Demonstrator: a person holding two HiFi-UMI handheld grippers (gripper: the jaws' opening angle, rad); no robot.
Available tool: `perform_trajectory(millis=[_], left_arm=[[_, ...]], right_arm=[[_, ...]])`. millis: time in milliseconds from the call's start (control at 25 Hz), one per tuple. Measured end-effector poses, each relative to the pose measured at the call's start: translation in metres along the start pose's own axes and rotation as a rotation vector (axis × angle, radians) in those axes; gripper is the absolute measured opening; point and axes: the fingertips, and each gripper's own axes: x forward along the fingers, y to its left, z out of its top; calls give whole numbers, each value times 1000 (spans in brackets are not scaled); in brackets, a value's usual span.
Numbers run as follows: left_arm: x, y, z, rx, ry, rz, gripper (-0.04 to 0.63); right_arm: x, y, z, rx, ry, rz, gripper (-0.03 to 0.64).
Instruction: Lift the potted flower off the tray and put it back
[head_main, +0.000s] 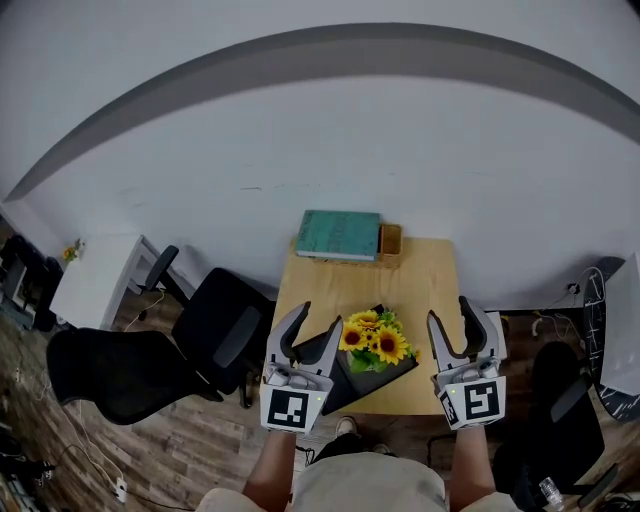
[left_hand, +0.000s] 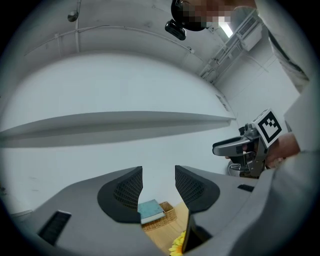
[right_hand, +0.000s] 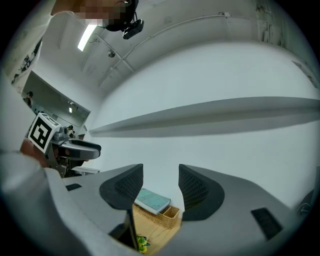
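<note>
The potted flower (head_main: 376, 344), a bunch of yellow sunflowers, stands on a black tray (head_main: 343, 387) at the near edge of a small wooden table (head_main: 420, 290). My left gripper (head_main: 318, 317) hovers left of the flowers, open with nothing between its fingers. To their right my right gripper (head_main: 449, 310) is likewise open and holds nothing. In the left gripper view the open left gripper (left_hand: 158, 173) frames the wall, with a sunflower (left_hand: 177, 248) low down. The right gripper view shows the open right gripper (right_hand: 161, 174) and a bit of the flower (right_hand: 142, 243) below.
A teal book (head_main: 340, 235) lies on a wicker basket (head_main: 390, 241) at the table's far edge by the white wall. Black office chairs (head_main: 130, 370) and a white desk (head_main: 95, 275) stand left of the table. Another chair (head_main: 570, 400) is on the right.
</note>
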Motion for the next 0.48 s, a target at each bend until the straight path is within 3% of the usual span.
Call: perform_trajectory(millis=[480], left_arm=[[12, 28, -19, -11, 16, -16, 196]], right_arm=[[31, 17, -10, -11, 24, -5, 222]])
